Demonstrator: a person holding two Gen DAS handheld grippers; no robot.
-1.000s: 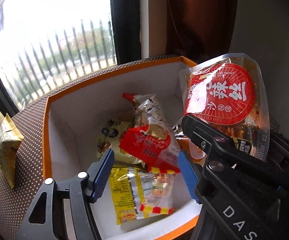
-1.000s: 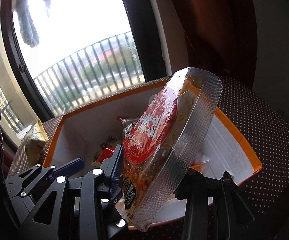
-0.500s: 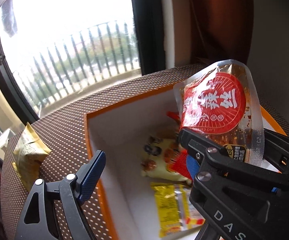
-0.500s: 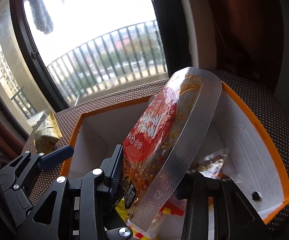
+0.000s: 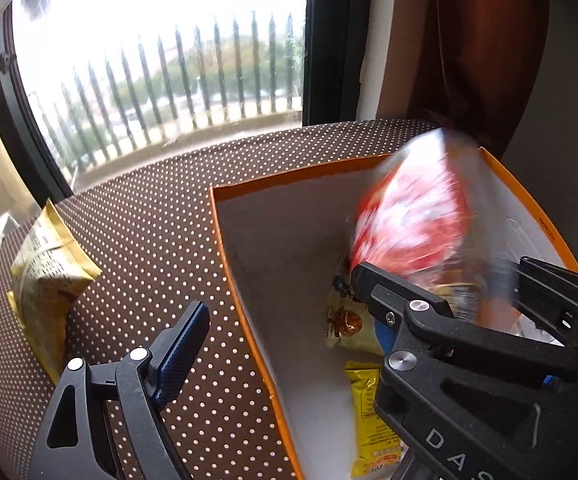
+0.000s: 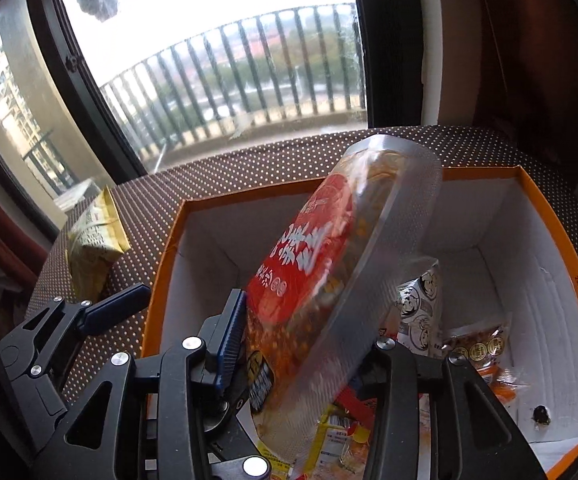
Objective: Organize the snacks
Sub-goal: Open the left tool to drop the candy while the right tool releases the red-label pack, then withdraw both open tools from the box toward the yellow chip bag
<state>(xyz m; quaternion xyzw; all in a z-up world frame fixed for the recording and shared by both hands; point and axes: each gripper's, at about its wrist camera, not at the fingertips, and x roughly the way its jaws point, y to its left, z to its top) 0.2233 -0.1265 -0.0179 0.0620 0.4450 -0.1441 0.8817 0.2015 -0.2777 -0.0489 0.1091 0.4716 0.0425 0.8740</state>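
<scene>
A big clear pouch with a red round label [image 6: 309,264] is clamped between the jaws of the right gripper [image 6: 309,360], tilted and held over the open orange-rimmed box [image 6: 569,264], with its lower end down inside the box opening. In the left wrist view the same pouch is pretty blurred, so its print can't be read there. The left gripper [image 5: 289,320] is spread wide with nothing in it: one blue-padded finger is seen above the dotted brown tablecloth [image 5: 149,224] just outside the box's left wall, the other is mostly hidden behind the right gripper's body. Down on the box floor a few packets are piled: a yellow packet [image 5: 369,408] near the front, a pale packet with a brownish picture [image 5: 345,320] behind it, a white wrapper with cartoon faces [image 6: 421,304] and a small packet with gold seals [image 6: 481,348] toward the right wall. A yellow-gold bag [image 5: 45,276] is left out on the cloth, well apart from the box, toward the table's left edge by the window [image 5: 169,60].
</scene>
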